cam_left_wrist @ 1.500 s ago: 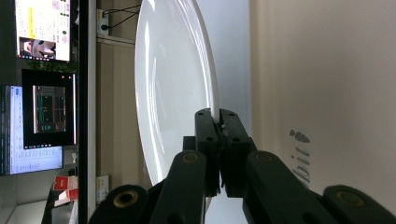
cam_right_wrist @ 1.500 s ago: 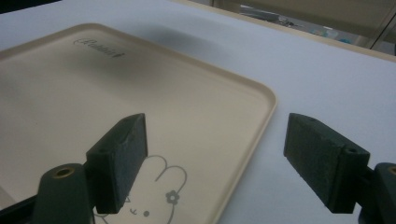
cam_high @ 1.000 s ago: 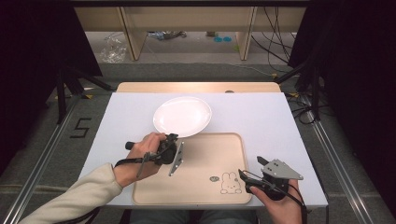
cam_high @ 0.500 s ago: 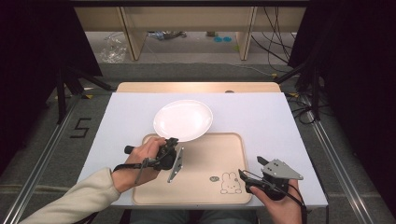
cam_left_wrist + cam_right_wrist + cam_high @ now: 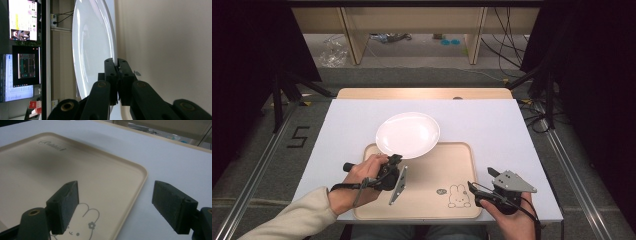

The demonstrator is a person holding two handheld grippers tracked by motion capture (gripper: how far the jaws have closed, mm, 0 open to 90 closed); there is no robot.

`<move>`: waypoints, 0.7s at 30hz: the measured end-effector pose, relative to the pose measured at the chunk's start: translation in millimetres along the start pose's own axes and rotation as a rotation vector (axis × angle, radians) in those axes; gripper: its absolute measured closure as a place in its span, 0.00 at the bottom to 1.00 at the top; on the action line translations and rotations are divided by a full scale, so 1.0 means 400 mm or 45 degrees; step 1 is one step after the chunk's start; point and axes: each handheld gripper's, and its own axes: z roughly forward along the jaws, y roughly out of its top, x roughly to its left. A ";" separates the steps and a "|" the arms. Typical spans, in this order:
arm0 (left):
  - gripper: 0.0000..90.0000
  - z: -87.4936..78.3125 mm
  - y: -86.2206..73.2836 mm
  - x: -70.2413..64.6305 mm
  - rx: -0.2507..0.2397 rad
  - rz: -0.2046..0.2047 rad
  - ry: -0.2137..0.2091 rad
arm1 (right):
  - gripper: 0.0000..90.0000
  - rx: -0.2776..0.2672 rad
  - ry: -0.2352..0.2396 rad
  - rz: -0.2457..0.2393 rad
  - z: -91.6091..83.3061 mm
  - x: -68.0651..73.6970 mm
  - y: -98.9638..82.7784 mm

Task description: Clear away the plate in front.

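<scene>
A white plate point(image 5: 408, 135) lies with its near edge over the far left corner of a beige tray point(image 5: 432, 170) that bears a rabbit drawing point(image 5: 457, 196). My left gripper point(image 5: 394, 161), turned on its side, is shut on the plate's near rim. In the left gripper view the jaws point(image 5: 117, 62) are closed together on the thin edge of the plate point(image 5: 92, 45), with the tray point(image 5: 170, 50) beside it. My right gripper point(image 5: 479, 178) rests open at the tray's near right corner. Its jaws point(image 5: 120, 205) straddle the tray's rim point(image 5: 141, 182), and nothing is between them.
The tray sits on a white mat point(image 5: 492, 125) over a wooden table point(image 5: 422, 93). Metal rails point(image 5: 577, 170) run along both sides. Shelving and cables stand beyond the far edge. Monitors point(image 5: 23, 65) appear in the left gripper view.
The plate has slid a little toward me, further over the tray, with the left gripper on its rim. The right gripper has stayed where it was.
</scene>
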 end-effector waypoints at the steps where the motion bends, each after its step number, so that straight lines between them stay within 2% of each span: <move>1: 0.98 0.000 0.000 0.000 0.000 0.000 0.000 | 0.25 0.000 0.000 0.000 0.000 0.000 0.000; 9: 0.98 -0.018 0.007 -0.020 -0.015 0.013 -0.013 | 0.25 -0.006 -0.005 -0.001 -0.001 0.001 0.001; 11: 0.98 -0.024 0.009 -0.024 -0.019 0.007 -0.014 | 0.25 0.003 0.006 0.014 -0.003 0.003 0.001; 19: 0.98 -0.039 0.017 -0.043 -0.032 0.026 -0.027 | 0.25 -0.011 -0.006 -0.001 -0.003 0.002 0.001; 21: 0.98 -0.042 0.018 -0.047 -0.035 0.021 -0.034 | 0.25 0.009 0.003 0.013 -0.006 0.004 0.002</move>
